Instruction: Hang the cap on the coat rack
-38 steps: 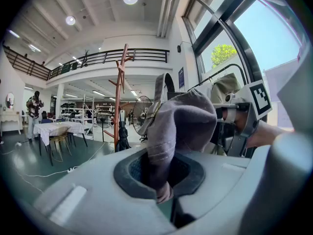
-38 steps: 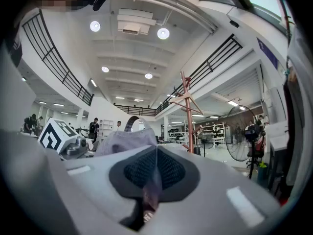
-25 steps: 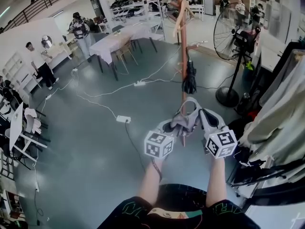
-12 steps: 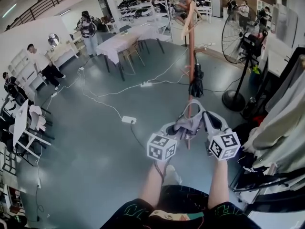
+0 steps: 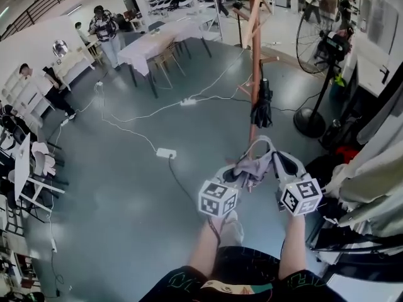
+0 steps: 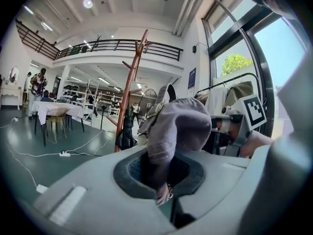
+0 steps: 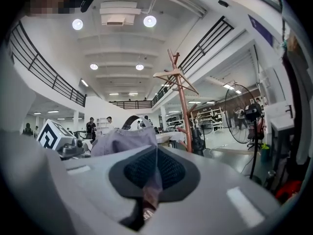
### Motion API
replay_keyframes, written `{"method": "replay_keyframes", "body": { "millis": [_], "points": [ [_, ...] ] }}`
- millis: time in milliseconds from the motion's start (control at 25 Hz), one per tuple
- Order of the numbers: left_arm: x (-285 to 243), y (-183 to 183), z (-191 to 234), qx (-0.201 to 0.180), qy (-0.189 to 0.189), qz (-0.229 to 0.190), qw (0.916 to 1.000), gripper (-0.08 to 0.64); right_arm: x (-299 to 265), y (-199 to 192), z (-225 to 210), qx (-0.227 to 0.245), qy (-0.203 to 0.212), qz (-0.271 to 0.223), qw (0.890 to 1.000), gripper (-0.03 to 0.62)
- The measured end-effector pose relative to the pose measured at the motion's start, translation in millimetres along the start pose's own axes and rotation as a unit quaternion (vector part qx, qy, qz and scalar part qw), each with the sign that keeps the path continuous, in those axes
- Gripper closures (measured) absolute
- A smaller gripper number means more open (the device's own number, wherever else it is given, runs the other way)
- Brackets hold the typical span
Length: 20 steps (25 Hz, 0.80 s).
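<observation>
A grey-lilac cap (image 5: 254, 167) hangs between my two grippers, held in the air in front of me. My left gripper (image 5: 236, 172) is shut on one side of the cap (image 6: 171, 131), cloth pinched between its jaws. My right gripper (image 5: 272, 162) is shut on the other side of the cap (image 7: 122, 140). The wooden coat rack (image 5: 255, 49) stands just ahead, a tall reddish pole with angled pegs near its top (image 6: 139, 45) (image 7: 177, 75). A dark folded umbrella (image 5: 262, 109) hangs on the pole's lower part.
A standing fan (image 5: 318, 61) is right of the rack. Clothes hang on a rail (image 5: 371, 175) at my right. White cables and power strips (image 5: 165, 153) lie on the grey floor. Tables (image 5: 157, 46) and several people (image 5: 101, 30) are at the back left.
The view has shifted closer to the coat rack, and the cap and both grippers sit slightly lower and further right in the frame. Both grips are unchanged.
</observation>
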<state>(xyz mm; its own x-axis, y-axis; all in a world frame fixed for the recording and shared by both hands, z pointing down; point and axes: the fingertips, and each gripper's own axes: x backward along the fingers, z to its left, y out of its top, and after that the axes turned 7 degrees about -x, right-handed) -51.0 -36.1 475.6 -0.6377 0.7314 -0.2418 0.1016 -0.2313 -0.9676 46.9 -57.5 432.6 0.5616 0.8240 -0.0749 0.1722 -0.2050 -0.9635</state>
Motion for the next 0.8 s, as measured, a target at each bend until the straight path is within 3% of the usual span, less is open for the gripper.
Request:
{"method": "replay_keyframes", "body": {
  "millis": [240,480,800],
  "points": [
    [-52.9,-0.3,37.6,0.005,-0.007,0.001,1.0000,0.538,-41.8,-6.4,-41.8,-0.004,-0.014,0.016,1.000,0.581],
    [-104.6,-2.1,84.5,0.040,-0.039,0.010,0.9984,0.538,-100.0,-2.1,-75.6,-0.011,-0.039,0.037,0.998,0.581],
    [-151.3,26.3,133.0,0.023,-0.058,0.014,0.9980,0.538,-164.2,23.5,-103.8,-0.022,-0.060,0.027,0.998,0.581]
  ]
}}
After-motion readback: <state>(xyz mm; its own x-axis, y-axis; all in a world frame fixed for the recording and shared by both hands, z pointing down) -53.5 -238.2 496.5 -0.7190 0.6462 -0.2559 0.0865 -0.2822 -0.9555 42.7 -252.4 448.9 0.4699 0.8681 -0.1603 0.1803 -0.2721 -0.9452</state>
